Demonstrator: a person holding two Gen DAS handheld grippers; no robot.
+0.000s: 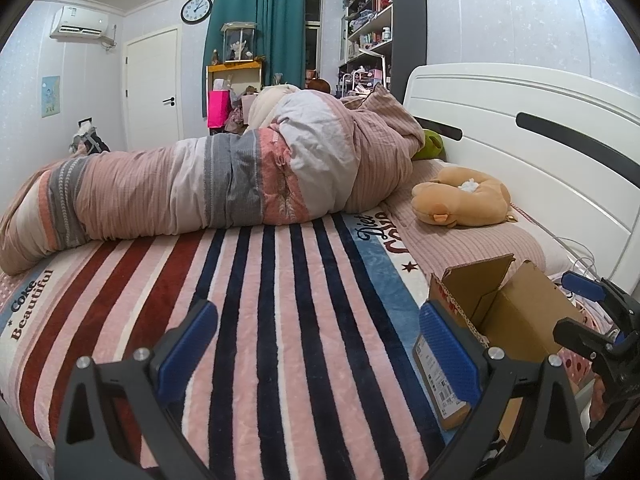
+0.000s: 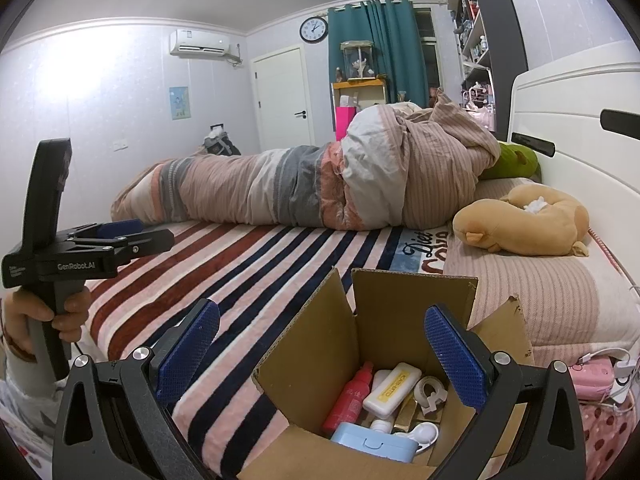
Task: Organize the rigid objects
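Striped blanket [image 1: 280, 320] covers the bed where an open box [image 2: 384, 320] sits directly under the right gripper [image 2: 320, 356], flaps up to take items; a red bottle [image 2: 348, 396], white tube [image 2: 392, 390] and blue case [image 2: 372, 442] lie inside. Both grippers are spread and empty. Left gripper [image 1: 316, 344] hovers beside the box, over bare blanket.

One cardboard box [image 2: 384, 332] stands at lower centre of the right wrist view. In it: one red bottle [image 2: 348, 398], one white tube [image 2: 394, 390], one tape dispenser [image 2: 430, 394], one light blue case [image 2: 372, 442], one white spoon-like piece [image 2: 424, 434]. Two claws: left claw [image 1: 318, 350], right claw [image 2: 322, 350]. One orange plush [image 2: 524, 224] at right, one green plush [image 2: 512, 162] above it, one wall clock [image 2: 314, 29].
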